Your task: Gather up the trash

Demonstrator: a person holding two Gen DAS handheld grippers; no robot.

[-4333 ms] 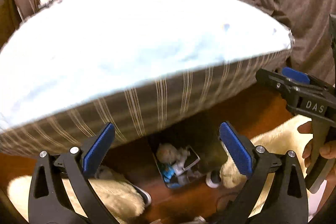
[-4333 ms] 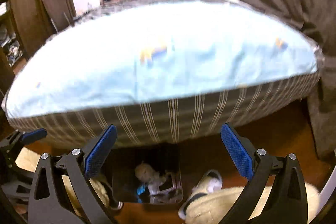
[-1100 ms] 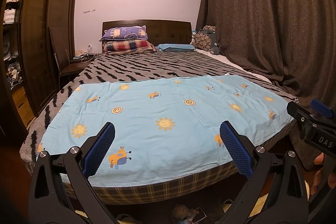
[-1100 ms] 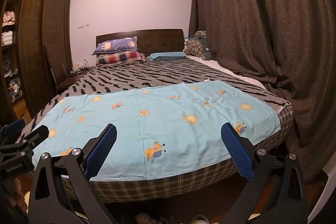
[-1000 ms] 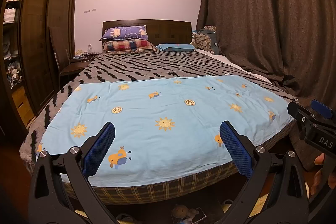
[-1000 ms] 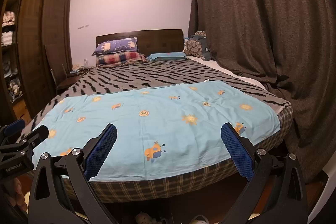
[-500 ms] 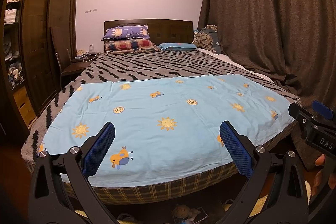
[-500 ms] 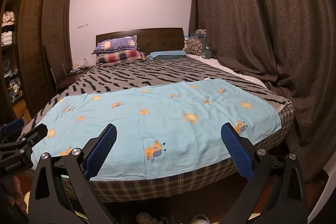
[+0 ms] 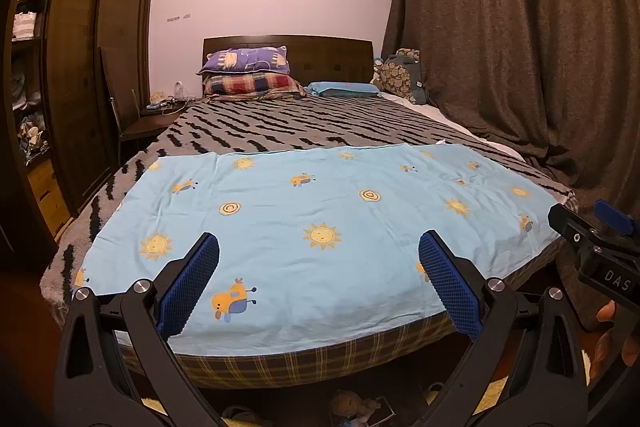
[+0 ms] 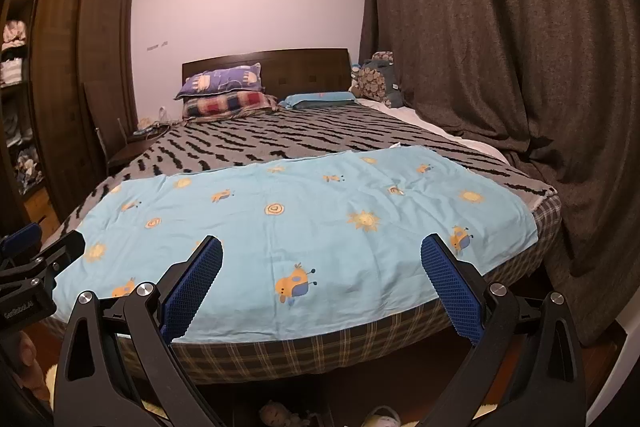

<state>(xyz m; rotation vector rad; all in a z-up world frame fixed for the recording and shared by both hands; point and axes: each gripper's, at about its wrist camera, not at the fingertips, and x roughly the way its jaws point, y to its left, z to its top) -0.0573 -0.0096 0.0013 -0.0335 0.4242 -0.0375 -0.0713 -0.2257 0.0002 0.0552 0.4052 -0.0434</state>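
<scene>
Two black plastic two-finger grippers with blue ribbed pads are held side by side, both pointing level toward the far end of the room. The left gripper [image 9: 319, 281] has its jaws spread wide, nothing between them, and the right gripper [image 10: 321, 283] is spread just as wide and equally empty. At the right edge of the left wrist view, fingertips of the person's right hand [image 9: 614, 337] wrap the right tool's handle
</scene>
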